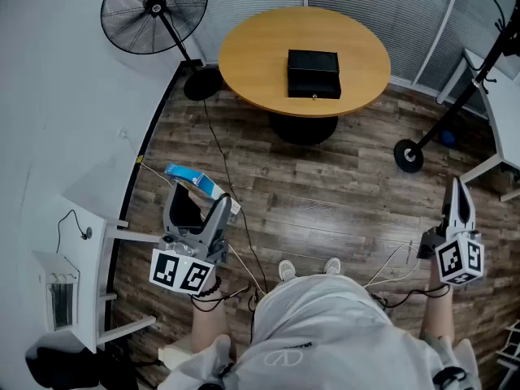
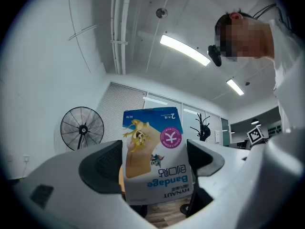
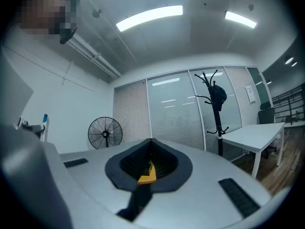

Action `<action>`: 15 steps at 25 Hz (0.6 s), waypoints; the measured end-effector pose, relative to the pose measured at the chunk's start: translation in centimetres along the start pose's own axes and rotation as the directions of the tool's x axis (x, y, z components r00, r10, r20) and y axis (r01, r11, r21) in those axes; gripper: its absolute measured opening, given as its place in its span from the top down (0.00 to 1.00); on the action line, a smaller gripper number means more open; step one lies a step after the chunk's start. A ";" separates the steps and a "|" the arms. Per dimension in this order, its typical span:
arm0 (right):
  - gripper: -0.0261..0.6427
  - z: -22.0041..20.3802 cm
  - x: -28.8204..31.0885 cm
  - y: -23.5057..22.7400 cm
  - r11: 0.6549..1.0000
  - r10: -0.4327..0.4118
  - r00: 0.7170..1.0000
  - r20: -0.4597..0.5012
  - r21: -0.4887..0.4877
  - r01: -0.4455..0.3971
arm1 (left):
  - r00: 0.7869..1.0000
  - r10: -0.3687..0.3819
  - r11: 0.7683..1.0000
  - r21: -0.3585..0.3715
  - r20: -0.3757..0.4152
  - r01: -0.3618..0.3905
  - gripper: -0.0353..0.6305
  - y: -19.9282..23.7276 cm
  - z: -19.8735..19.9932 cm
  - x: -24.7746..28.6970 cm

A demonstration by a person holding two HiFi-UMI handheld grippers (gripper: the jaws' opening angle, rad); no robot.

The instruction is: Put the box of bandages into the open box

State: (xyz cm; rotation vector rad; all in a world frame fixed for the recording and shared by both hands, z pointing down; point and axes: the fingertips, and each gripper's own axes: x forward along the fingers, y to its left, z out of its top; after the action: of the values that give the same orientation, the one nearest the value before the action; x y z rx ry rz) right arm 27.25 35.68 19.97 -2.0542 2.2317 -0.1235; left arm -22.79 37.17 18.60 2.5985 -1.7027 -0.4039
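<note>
Bandage box (image 2: 153, 156), just the one, and it is up in the air, wedged between the two jaws of the left gripper (image 2: 152, 162). The jaws are spread wide and pressing on its two sides, so it is firmly grasped. In the left gripper view its print reads upside down and its far end pokes out past the jaw tips.

From the head view the bandage box (image 1: 197, 180) hangs over the wooden floor (image 1: 325, 193) at the person's left, well apart from the round worktop (image 1: 252, 51).

One black box (image 1: 314, 73) sits near the middle of that worktop. Its inside shows only as black from up here, so I cannot tell what it holds.

Two grippers in play. The right gripper (image 3: 147, 162) has its jaws clenched together with nothing between them, and in the head view it is held out at the person's right (image 1: 459, 192).

Around the room: one standing fan (image 1: 154, 10) by the wall, one coat stand (image 3: 217, 109) and one white desk (image 3: 259, 130).
</note>
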 end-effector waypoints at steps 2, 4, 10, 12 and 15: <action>0.94 0.0 -0.1 0.3 1.000 -0.004 1.000 0.001 -0.010 0.004 | 1.000 -0.005 1.000 -0.002 -0.001 0.005 0.31 0.1 0.0 0.0; 0.94 0.0 -0.1 1.1 1.000 -0.005 1.000 0.004 -0.027 0.005 | 1.000 -0.009 1.000 -0.004 -0.001 0.009 0.31 0.4 0.0 -0.1; 0.94 0.4 -0.4 4.1 0.999 0.012 1.000 0.023 -0.043 -0.011 | 0.999 -0.043 0.999 -0.020 0.006 0.043 0.31 1.5 0.2 -0.4; 0.94 0.5 -0.5 5.0 0.999 0.020 0.999 0.039 -0.025 -0.019 | 0.998 -0.066 0.997 -0.027 0.008 0.067 0.31 1.8 0.3 -0.3; 0.94 0.3 -0.8 6.6 0.999 0.014 0.999 0.048 -0.030 -0.013 | 0.994 -0.105 0.994 -0.033 0.003 0.105 0.31 2.2 0.2 -0.2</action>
State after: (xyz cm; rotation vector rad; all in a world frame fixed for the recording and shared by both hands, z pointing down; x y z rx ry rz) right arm 20.84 36.99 18.83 -2.0342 2.2317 -0.0403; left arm -24.89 36.51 18.81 2.6721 -1.5506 -0.4316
